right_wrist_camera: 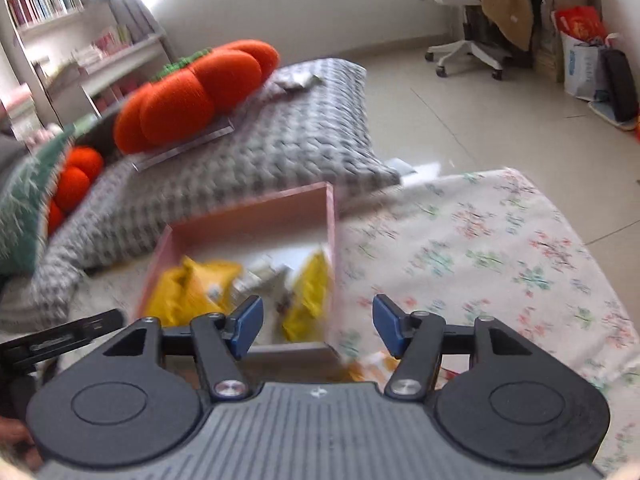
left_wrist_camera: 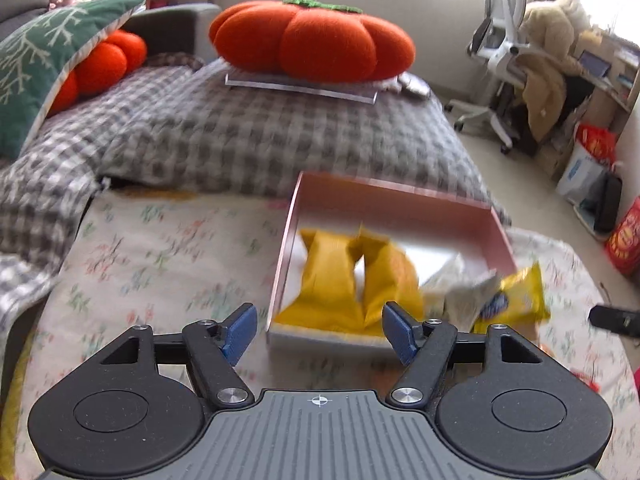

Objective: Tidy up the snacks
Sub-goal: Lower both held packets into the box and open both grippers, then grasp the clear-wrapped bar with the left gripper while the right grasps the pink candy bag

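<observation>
A pink open box (left_wrist_camera: 396, 200) lies on the floral cloth (left_wrist_camera: 160, 248); it also shows in the right wrist view (right_wrist_camera: 256, 216). Yellow snack packets (left_wrist_camera: 344, 280) lie inside it, blurred, and show in the right wrist view (right_wrist_camera: 192, 288). Another yellow packet (left_wrist_camera: 516, 296) and a whitish wrapper (left_wrist_camera: 460, 292) sit at the box's right corner. My left gripper (left_wrist_camera: 320, 332) is open and empty, just short of the box's near wall. My right gripper (right_wrist_camera: 318, 328) is open and empty over the box's near right corner. A small yellow-orange packet (right_wrist_camera: 372, 364) lies under it.
An orange pumpkin cushion (left_wrist_camera: 312, 40) rests on a clear board on the grey checked blanket (left_wrist_camera: 260, 132) behind the box. A green pillow (left_wrist_camera: 44, 60) is at the left. An office chair (left_wrist_camera: 508, 48), bags (left_wrist_camera: 592, 156) and tiled floor (right_wrist_camera: 480, 92) are to the right.
</observation>
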Demonstrator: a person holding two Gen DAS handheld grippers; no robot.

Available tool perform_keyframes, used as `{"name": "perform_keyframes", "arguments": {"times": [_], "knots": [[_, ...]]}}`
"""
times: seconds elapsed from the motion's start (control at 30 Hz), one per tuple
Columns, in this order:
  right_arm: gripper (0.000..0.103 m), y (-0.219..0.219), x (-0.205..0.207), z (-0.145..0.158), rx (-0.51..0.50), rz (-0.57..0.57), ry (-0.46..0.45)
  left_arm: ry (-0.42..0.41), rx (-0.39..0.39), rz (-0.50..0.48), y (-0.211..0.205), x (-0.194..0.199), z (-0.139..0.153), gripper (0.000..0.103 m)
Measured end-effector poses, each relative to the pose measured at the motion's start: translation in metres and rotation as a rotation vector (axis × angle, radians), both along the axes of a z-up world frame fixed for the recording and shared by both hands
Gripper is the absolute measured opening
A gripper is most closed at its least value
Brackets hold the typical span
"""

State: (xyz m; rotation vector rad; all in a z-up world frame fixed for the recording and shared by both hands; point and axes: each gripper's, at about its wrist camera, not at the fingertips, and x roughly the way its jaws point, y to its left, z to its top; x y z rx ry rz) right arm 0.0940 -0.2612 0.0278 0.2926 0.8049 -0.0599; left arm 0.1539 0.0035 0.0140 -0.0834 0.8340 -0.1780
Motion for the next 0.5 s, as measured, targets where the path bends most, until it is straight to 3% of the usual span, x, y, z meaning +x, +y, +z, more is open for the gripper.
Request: {"name": "perform_keyframes", "arguments": {"times": [0.2, 0.5], "knots": [[0.06, -0.001, -0.019, 0.002, -0.017, 0.039, 0.033, -0.001, 0.067, -0.064, -0.009, -0.027, -0.004, 0.074], [0.062, 0.011, -0.045, -0.001, -0.06, 0.118, 0.085, 0.097, -0.01, -0.099, -0.005, -0.066, -0.018, 0.074]]}}
